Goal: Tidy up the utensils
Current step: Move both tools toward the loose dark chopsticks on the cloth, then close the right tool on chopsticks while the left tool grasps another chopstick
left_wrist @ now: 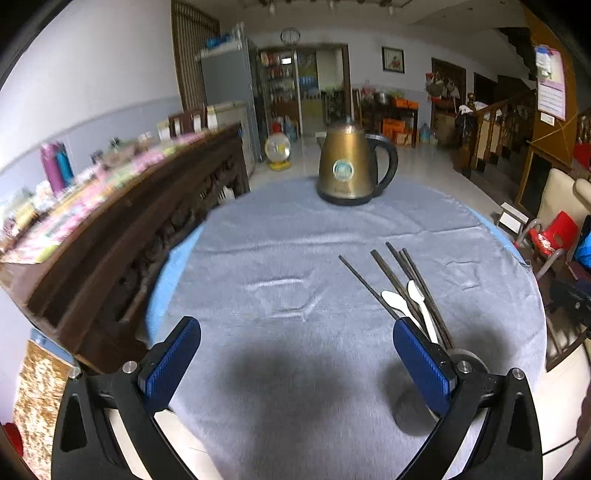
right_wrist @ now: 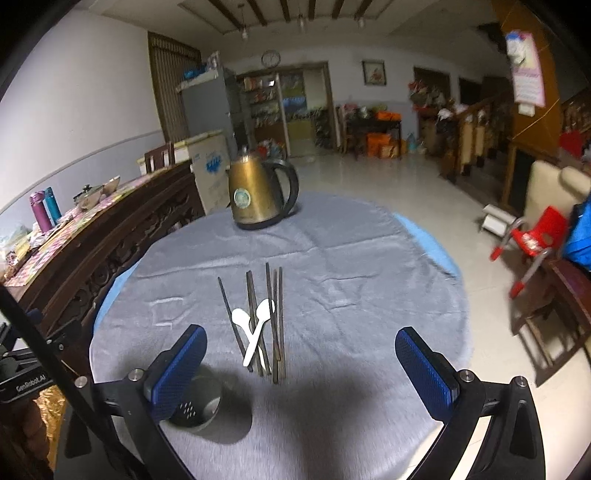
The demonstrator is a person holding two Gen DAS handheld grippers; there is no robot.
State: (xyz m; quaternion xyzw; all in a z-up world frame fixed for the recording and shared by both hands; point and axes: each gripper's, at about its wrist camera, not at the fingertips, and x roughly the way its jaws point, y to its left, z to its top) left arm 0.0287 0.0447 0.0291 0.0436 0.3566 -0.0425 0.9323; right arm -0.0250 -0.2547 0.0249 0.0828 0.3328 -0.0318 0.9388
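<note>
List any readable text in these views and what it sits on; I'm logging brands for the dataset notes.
"GenRobot.AI": on the black device body at the left edge of the right wrist view.
Kettle: round badge and lettering near the base, too blurred to read.
Wall poster: print too small to read.
White box behind the kettle: blue marking, unreadable.
Wall clock: numerals too small.

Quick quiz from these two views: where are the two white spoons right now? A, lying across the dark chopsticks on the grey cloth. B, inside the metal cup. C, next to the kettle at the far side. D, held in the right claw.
A: the white spoons lie crossed on top of the chopsticks on the cloth, while the metal cup holds neither and both claws are open.
</note>
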